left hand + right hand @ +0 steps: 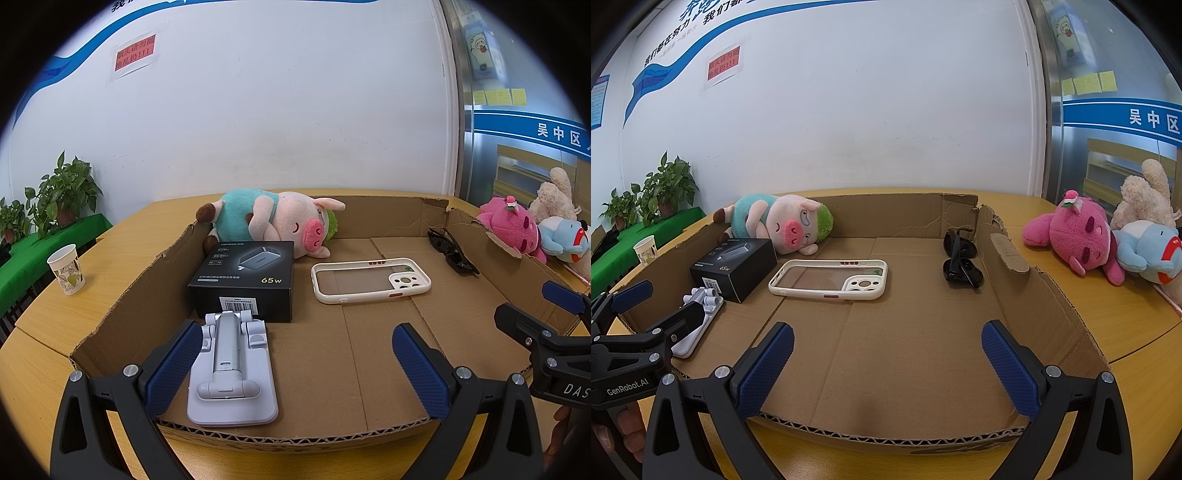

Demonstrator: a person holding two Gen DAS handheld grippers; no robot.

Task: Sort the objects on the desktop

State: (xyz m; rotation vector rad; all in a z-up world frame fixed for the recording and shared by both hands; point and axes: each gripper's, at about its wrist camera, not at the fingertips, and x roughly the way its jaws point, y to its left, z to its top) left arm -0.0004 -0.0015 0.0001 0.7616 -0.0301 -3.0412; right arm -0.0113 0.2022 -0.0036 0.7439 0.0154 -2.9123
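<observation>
Nearest me, my left gripper (297, 369) and right gripper (886, 369) hang over the front rim of the cardboard tray (886, 432), both with jaws spread wide and nothing between them. Just past the left one, a folded white phone stand (231, 369) lies flat in the tray's front left corner, its silver hinge arm facing up. Touching its far end is a black charger box (245, 280) marked 65w, with a barcode label. To the right of the box, a cream phone case (369, 280) lies open side up, its back clear. Black sunglasses (960, 258) lie folded by the right wall. At the back, a plush pig (280, 221) in teal lies on its side. Outside the tray, on the bench (1108, 314), a pink plush (1078, 236) lies to the right and a paper cup (66, 269) stands to the left.
</observation>
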